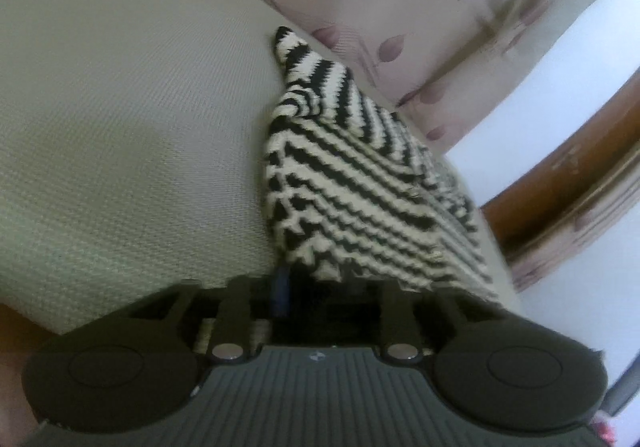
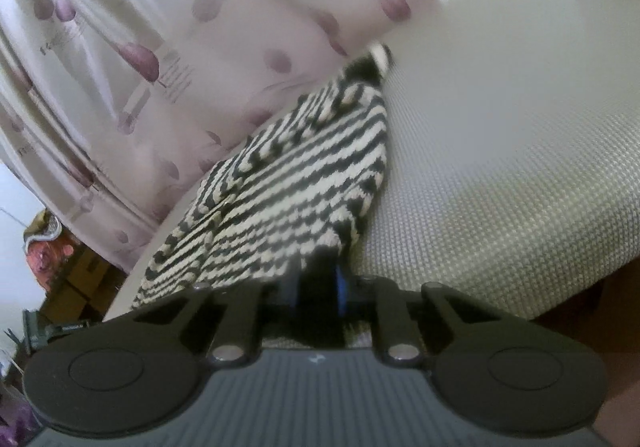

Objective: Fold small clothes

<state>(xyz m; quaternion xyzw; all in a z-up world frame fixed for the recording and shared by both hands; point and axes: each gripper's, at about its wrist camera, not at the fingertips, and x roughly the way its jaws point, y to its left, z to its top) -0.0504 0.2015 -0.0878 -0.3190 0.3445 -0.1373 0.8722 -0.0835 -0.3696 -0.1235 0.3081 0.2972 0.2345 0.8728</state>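
Observation:
A black-and-white striped knit garment (image 1: 352, 183) lies on a pale woven cushion (image 1: 120, 127). My left gripper (image 1: 288, 283) is shut on the garment's near edge; the cloth drapes up and away from the jaws. In the right wrist view the same striped garment (image 2: 288, 187) runs away from my right gripper (image 2: 324, 279), which is shut on its near edge. The fingertips of both grippers are mostly hidden under the cloth. The cushion shows to the right in this view (image 2: 500, 167).
A curtain with purple petal prints (image 1: 400, 7) hangs behind the cushion, also in the right wrist view (image 2: 140, 67). A brown wooden frame (image 1: 568, 199) and white wall are at the right. Clutter (image 2: 48, 247) sits low at the left.

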